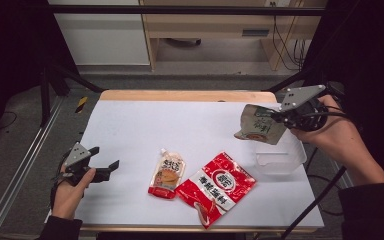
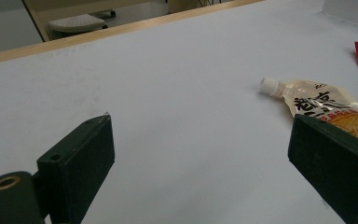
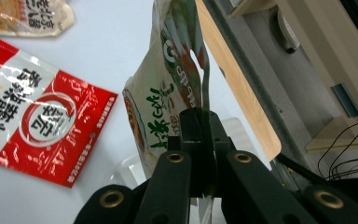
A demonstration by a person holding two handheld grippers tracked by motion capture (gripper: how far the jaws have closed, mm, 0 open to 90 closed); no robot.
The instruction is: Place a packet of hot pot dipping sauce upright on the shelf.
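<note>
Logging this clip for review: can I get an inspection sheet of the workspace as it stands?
Surface: white table, wooden far edge.
Job's things: green-printed pouch held in the air above clear plastic tub.
Clutter: spouted sauce pouch and red packet lying flat, edges meeting.
Grippers: right claw shut on green-printed pouch; left claw open, nothing between its jaws.
Cables: black cable trailing from the right claw.
Surroundings: wooden furniture, grey floor.

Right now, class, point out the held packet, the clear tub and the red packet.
Held packet [image 1: 258,125], high view, on its printed face.
Clear tub [image 1: 280,161], high view, on its near wall.
Red packet [image 1: 219,186], high view, on the white middle label.
</note>
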